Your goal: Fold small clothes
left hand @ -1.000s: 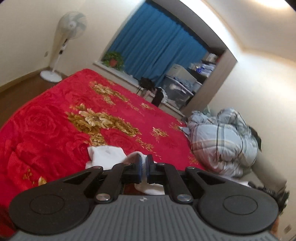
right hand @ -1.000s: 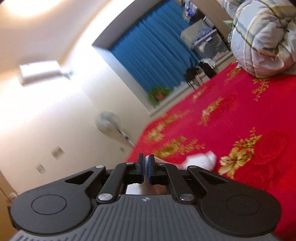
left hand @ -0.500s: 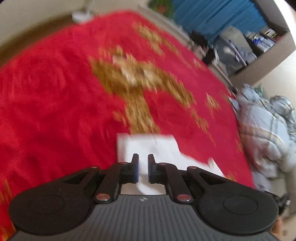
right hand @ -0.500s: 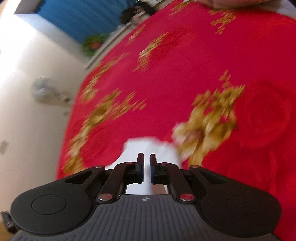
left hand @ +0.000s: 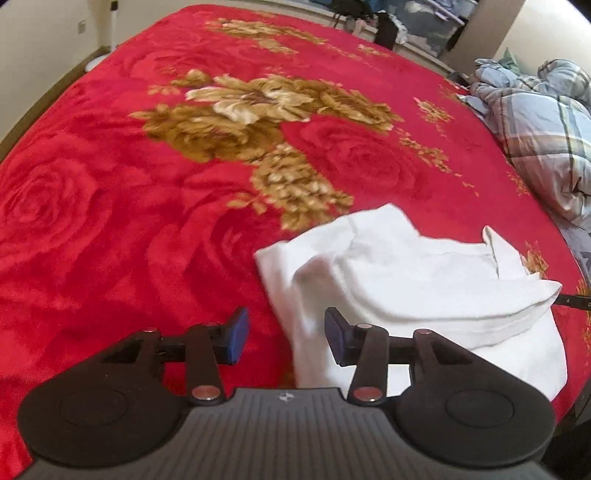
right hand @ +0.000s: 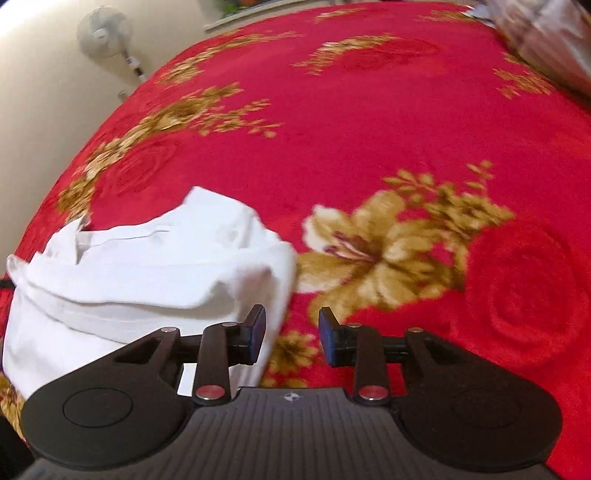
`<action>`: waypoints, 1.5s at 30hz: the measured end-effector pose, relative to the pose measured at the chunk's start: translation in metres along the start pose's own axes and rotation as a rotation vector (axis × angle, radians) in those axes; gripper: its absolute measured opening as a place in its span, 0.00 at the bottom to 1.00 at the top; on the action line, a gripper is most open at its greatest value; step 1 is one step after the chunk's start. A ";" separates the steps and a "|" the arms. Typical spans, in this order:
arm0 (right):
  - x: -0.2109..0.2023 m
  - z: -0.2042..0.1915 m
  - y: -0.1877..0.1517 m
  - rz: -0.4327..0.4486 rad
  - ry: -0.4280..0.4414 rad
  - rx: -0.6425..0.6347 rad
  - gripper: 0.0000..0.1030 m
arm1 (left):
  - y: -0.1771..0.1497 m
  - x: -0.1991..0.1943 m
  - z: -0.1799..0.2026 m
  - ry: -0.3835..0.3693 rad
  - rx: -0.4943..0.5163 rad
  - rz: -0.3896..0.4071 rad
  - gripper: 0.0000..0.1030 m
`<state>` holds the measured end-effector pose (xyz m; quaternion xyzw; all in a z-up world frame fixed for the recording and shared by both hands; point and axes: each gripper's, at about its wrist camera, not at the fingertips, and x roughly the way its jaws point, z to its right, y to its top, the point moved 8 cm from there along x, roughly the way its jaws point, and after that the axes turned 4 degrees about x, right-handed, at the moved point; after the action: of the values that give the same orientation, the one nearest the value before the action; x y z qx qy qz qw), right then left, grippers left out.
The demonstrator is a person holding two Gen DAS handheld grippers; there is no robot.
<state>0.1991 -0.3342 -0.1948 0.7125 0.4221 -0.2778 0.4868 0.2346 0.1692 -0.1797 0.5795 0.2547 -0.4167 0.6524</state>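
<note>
A small white garment [left hand: 413, 280] lies rumpled and partly folded over itself on the red flowered blanket [left hand: 110, 221]. My left gripper [left hand: 282, 338] is open and empty, just above the garment's left edge, its right finger over the cloth. In the right wrist view the same garment [right hand: 140, 273] lies at the lower left. My right gripper [right hand: 291, 334] is open and empty at the garment's right edge, its left finger over the cloth.
A bundled plaid quilt [left hand: 543, 122] lies at the bed's far right. A standing fan [right hand: 105, 33] is by the wall beyond the bed. Storage boxes and a shelf [left hand: 428, 22] stand past the far edge. The bed edge drops off at the left [left hand: 44, 99].
Both grippers were shut on the white garment a second ago and held it up. They tipped down toward the bed, opened, and the garment now lies on the blanket.
</note>
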 end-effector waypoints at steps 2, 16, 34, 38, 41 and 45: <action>-0.002 -0.009 0.005 0.017 0.007 -0.023 0.34 | 0.008 0.009 0.006 0.001 0.015 0.012 0.49; 0.030 -0.031 0.037 0.094 -0.001 -0.071 0.28 | 0.035 0.027 0.014 -0.025 0.017 0.098 0.16; 0.056 -0.015 0.067 0.170 -0.147 0.152 0.08 | 0.055 0.046 -0.005 0.113 -0.063 0.144 0.24; 0.051 -0.009 0.058 0.138 -0.165 0.184 0.20 | 0.047 0.014 -0.012 0.088 -0.123 0.157 0.34; 0.020 -0.015 0.052 0.163 -0.107 0.195 0.26 | 0.035 -0.018 -0.009 0.050 -0.197 0.132 0.34; -0.028 -0.026 0.031 0.145 -0.092 0.217 0.28 | 0.008 -0.062 0.006 0.043 -0.184 0.088 0.34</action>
<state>0.2125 -0.3246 -0.1486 0.7762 0.3143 -0.3180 0.4445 0.2075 0.1783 -0.1233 0.5368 0.2803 -0.3500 0.7147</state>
